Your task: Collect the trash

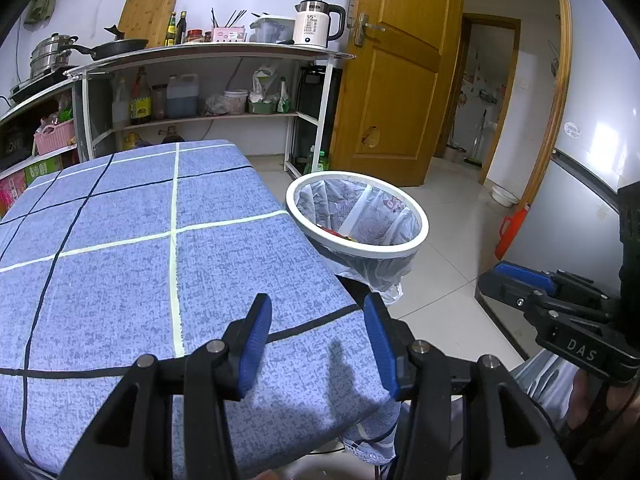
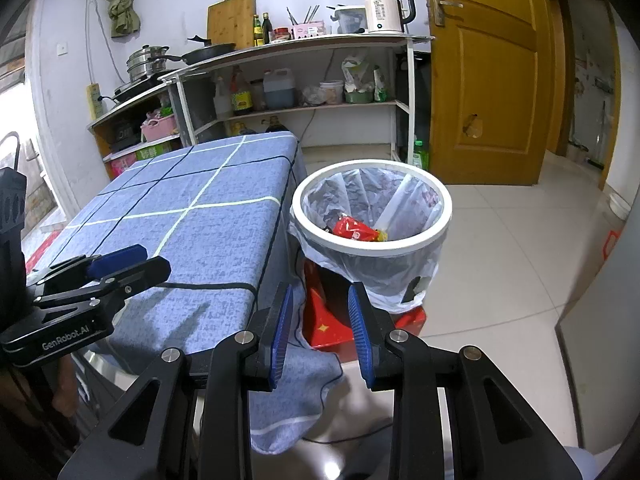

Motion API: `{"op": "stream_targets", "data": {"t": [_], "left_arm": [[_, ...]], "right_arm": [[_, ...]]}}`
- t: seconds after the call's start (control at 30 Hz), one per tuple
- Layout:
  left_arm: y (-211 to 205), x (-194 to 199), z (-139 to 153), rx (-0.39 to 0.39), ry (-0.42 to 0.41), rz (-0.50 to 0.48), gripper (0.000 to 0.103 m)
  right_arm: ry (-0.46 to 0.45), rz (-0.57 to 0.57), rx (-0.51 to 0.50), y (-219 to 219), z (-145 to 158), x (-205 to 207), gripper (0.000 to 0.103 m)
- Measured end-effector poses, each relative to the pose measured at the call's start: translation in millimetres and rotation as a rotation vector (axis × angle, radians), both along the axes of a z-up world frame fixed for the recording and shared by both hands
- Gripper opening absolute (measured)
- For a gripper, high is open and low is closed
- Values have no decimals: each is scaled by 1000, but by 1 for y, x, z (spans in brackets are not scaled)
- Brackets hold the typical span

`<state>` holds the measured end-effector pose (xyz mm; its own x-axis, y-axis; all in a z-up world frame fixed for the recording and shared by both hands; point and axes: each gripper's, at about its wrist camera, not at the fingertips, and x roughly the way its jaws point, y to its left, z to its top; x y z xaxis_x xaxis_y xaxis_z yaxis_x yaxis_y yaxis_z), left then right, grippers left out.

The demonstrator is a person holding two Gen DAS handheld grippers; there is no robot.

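A white-rimmed trash bin (image 2: 434, 232) with a clear liner bag stands on a red stool (image 2: 324, 320) beside the table's right edge; it also shows in the left wrist view (image 1: 404, 250). A red wrapper (image 2: 354, 229) and other scraps lie inside it. My left gripper (image 1: 318, 344) is open and empty above the near right part of the blue checked tablecloth (image 1: 140, 260). My right gripper (image 2: 320, 330) is open and empty, off the table's near corner, short of the bin. Each gripper shows in the other's view: the right (image 1: 520, 276), the left (image 2: 120, 260).
A kitchen shelf unit (image 1: 208, 80) with pan, pots, bottles and a kettle (image 1: 316, 24) stands behind the table. A wooden door (image 1: 396, 72) stands open at the right. A fridge (image 1: 592, 184) and an orange bottle (image 1: 510, 232) stand at far right. The floor is tiled.
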<state>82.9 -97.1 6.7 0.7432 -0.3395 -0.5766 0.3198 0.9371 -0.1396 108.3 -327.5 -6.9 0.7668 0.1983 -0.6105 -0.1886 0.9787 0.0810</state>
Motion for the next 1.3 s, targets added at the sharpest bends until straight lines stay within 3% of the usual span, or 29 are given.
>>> {"op": "stream_targets", "data": {"t": [1.3], "left_arm": [[-1,-1,4,14,-21,12,50]], "right_arm": [[-1,6,-7,1,2,2,30]]}}
